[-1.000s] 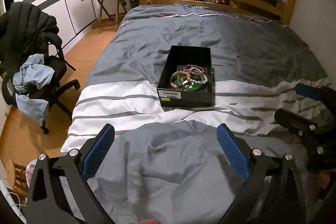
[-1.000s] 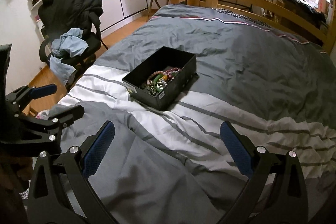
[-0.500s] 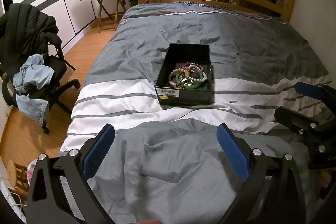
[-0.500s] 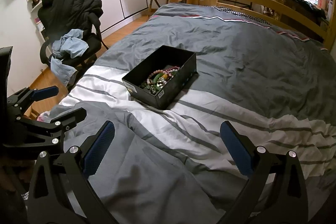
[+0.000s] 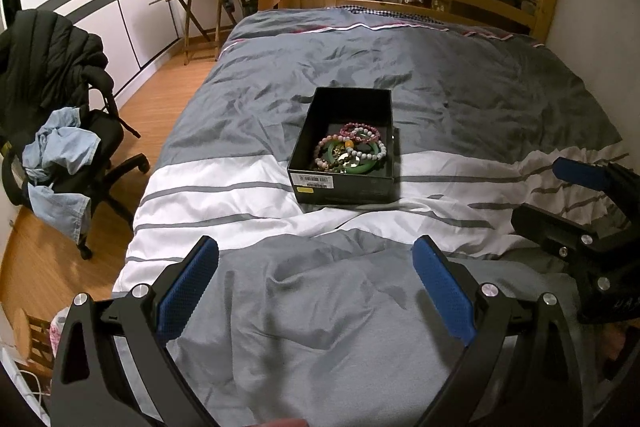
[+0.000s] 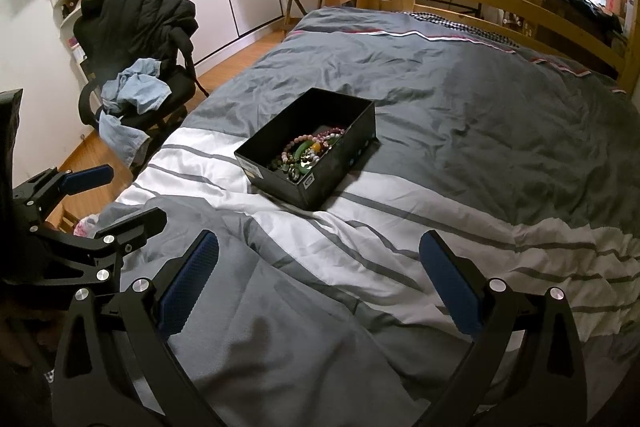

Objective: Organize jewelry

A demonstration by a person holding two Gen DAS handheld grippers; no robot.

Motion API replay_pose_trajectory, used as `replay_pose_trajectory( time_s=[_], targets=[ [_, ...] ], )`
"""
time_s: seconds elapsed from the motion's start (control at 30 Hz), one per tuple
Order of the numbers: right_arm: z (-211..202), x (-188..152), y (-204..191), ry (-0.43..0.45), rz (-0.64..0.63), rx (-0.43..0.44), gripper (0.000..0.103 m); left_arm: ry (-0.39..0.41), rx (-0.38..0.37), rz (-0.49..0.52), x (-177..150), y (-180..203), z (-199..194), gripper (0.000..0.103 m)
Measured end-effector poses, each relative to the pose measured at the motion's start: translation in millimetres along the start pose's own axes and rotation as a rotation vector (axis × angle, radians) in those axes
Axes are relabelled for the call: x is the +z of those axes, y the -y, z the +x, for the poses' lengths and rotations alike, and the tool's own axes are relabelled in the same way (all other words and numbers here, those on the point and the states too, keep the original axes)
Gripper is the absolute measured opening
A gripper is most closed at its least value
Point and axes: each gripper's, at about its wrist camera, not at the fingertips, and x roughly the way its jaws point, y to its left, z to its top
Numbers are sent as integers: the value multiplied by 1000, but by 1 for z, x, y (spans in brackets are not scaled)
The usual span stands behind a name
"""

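Since the earlier frames both cameras have shifted slightly: in the left wrist view the black box (image 5: 346, 147) sits a little lower and further left in frame than a second ago, and nothing on the bed itself has moved.

One black box, lidless, rests on the duvet (image 5: 460, 99) at the boundary between its grey upper field and the white striped band. One box only is visible. All jewelry lies inside it, piled toward the near end: one green bangle (image 5: 352, 157), and at least three beaded bracelets (image 5: 362, 131), in pink, maroon and pale grey tones. The exact bracelet count cannot be confirmed, as the strands overlap. No jewelry is seen on the duvet outside the box.

Left gripper (image 5: 316, 275): jaws spread wide, nothing between them, hovering above the grey fold at the foot of the bed, well short of the box.

Right gripper (image 6: 320, 267): likewise released and empty, positioned beside the left gripper, box ahead and to its left.

One office chair (image 6: 160, 95) stands on the floor left of the bed, carrying one black jacket (image 6: 132, 15) and light blue clothing.
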Motion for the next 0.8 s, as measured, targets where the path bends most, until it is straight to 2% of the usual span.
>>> replay_pose_trajectory(
  time_s=[0.27,0.57,0.8],
  targets=[
    [-1,2,1,0,-2,4,99,5,4,9,2,2,-1,96],
    [1,2,1,-8,-8,12,99,6,43,9,7,1,1,96],
    [2,2,1,-4,-6,12,99,1,37,12,7,1,2,96]
  ],
)
